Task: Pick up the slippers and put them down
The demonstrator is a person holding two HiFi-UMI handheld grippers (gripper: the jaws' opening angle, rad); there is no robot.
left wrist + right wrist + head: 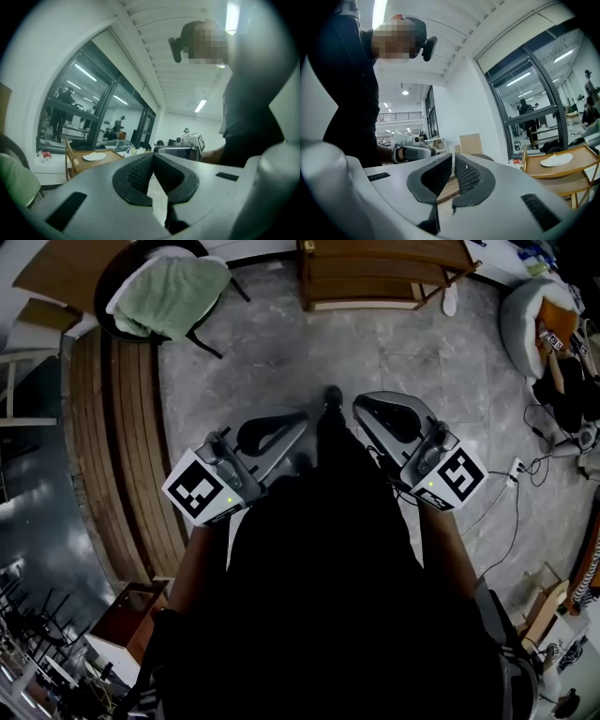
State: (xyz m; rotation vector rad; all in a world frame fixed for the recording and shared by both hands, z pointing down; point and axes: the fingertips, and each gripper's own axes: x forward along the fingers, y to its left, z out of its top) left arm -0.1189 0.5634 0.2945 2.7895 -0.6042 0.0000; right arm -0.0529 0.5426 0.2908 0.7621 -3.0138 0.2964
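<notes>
A flat white thing, shaped like a slipper (95,156), lies on top of a low wooden rack (112,157); the right gripper view shows the same slipper (556,160) on that rack (576,171). In the head view the rack (375,277) stands at the far side of the floor, with a small white object (450,301) by its right leg. My left gripper (302,418) and right gripper (364,407) are held close to my body and point towards each other. Both the left gripper (152,157) and the right gripper (453,157) are shut, with nothing between the pads.
A round chair with a green cloth (169,292) stands at the back left beside a curved wooden slatted bench (131,427). A white cushion seat (530,320) and cables (511,474) lie to the right. The floor is grey stone tile (281,362).
</notes>
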